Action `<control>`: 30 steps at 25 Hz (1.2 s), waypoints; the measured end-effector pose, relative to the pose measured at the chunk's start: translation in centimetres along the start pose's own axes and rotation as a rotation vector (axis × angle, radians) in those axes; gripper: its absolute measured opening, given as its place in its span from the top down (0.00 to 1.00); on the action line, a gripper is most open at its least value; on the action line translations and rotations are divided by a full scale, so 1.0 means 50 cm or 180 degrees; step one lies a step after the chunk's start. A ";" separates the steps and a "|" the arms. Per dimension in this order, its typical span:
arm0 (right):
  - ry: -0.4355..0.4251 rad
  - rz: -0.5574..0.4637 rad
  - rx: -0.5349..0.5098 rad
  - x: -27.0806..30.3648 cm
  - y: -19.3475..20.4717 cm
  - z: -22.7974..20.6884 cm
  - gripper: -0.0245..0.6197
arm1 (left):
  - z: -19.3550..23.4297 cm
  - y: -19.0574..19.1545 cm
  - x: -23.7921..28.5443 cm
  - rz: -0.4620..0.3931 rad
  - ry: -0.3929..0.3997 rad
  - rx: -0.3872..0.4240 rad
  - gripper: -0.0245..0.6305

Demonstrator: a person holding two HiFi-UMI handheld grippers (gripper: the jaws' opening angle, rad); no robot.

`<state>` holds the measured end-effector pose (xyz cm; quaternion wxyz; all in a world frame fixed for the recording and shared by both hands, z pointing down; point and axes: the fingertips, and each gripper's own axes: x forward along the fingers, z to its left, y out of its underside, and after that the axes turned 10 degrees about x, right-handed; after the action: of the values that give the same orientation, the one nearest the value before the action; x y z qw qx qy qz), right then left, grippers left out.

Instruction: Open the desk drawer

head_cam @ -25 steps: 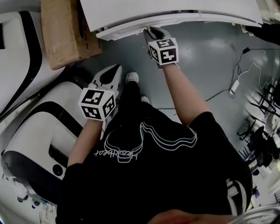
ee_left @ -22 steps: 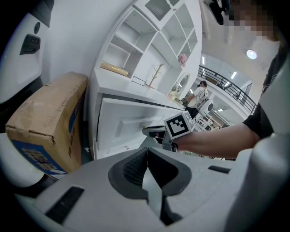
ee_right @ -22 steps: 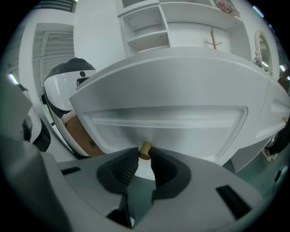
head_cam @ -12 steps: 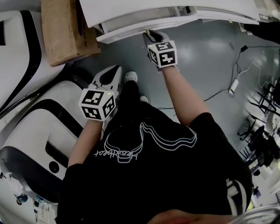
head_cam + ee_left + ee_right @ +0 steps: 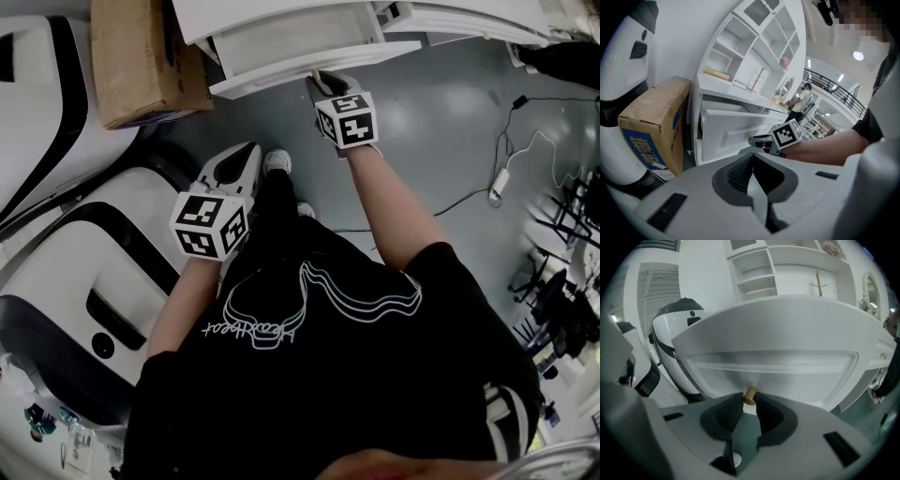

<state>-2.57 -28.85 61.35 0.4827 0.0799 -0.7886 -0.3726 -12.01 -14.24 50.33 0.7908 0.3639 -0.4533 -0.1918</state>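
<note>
1 step is in hand, the pull itself: at 12 o'clock in the head view the right gripper (image 5: 320, 77) has its jaws pinched on the small brass-coloured round knob (image 5: 750, 395) of the white panelled desk drawer (image 5: 272, 80), which stands partly out from under the white desk top (image 5: 441, 19). At about 10 o'clock the left gripper (image 5: 246, 155) hangs idle, its jaws together on nothing. Next, I judge, the right hand needs a straight draw toward 6 o'clock along the runners, with a pinch firm enough that the little knob cannot slip free.
</note>
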 end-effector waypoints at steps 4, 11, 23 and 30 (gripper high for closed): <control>-0.0009 0.0003 -0.0018 -0.019 0.021 0.003 0.82 | -0.020 0.017 -0.013 -0.0013 -0.0026 -0.0003 0.96; -0.0034 0.0043 -0.0033 -0.047 0.059 0.009 0.82 | -0.052 0.047 -0.033 -0.0045 -0.0071 -0.0044 0.96; -0.0046 0.0015 -0.0038 -0.084 0.094 0.016 0.82 | -0.106 0.104 -0.061 -0.0043 -0.0127 -0.0093 0.96; -0.0053 0.0006 -0.0045 -0.101 0.115 0.021 0.82 | -0.125 0.124 -0.075 -0.0077 -0.0156 -0.0095 0.96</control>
<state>0.55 -21.80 61.36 0.4770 0.0727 -0.7900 -0.3783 -8.75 -5.27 50.77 0.7824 0.3528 -0.4651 -0.2169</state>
